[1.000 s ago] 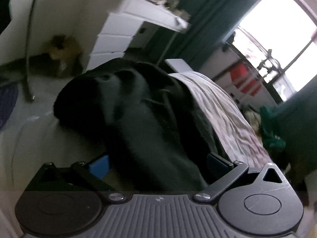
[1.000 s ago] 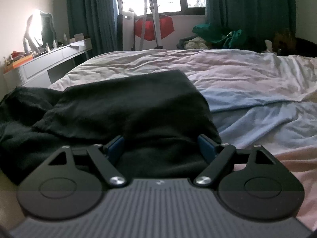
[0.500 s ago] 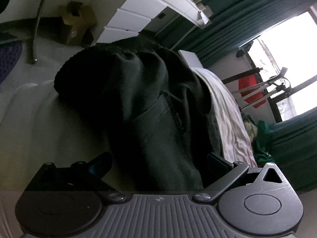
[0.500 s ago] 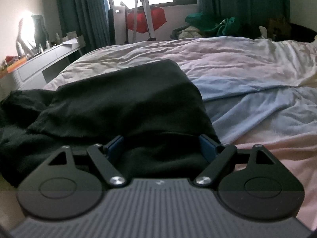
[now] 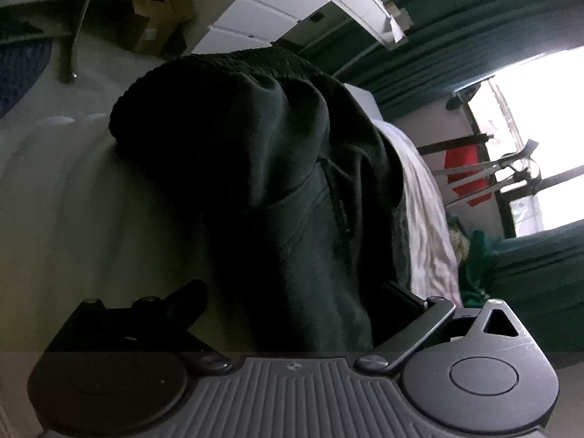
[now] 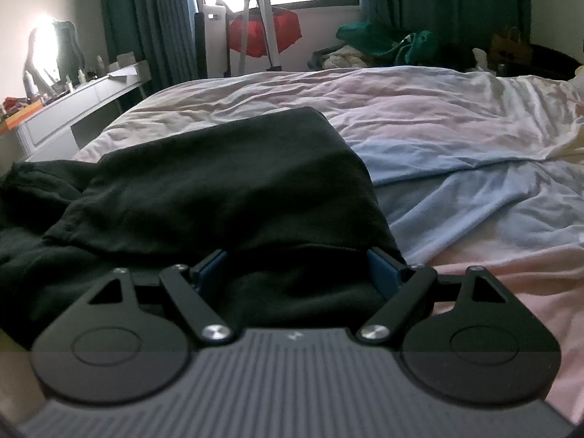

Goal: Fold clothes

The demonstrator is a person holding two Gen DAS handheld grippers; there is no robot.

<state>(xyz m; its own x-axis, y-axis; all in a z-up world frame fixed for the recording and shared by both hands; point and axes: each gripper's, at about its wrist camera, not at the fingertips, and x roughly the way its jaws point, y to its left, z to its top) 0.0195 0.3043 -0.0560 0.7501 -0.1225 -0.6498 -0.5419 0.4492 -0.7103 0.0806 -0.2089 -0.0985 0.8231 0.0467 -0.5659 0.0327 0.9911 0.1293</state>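
A dark green-black garment with a ribbed waistband and a zip pocket lies on the bed; it fills the left wrist view (image 5: 277, 182) and the left half of the right wrist view (image 6: 226, 182). My left gripper (image 5: 292, 303) is rolled sideways with its jaws wide apart, and cloth runs between them. My right gripper (image 6: 297, 266) is level with its jaws wide apart, and the garment's near edge lies between them. Neither gripper visibly pinches the cloth.
The bed (image 6: 456, 138) has a rumpled pink and pale blue sheet. A white desk with drawers (image 6: 84, 109) stands at the left, also in the left wrist view (image 5: 262, 18). A clothes pile (image 6: 383, 43), a tripod with red cloth (image 6: 262, 29), and green curtains stand by the window.
The left gripper has rolled further sideways and moved closer along the garment. The right gripper has edged forward and lower over the garment's edge. Both stay open.
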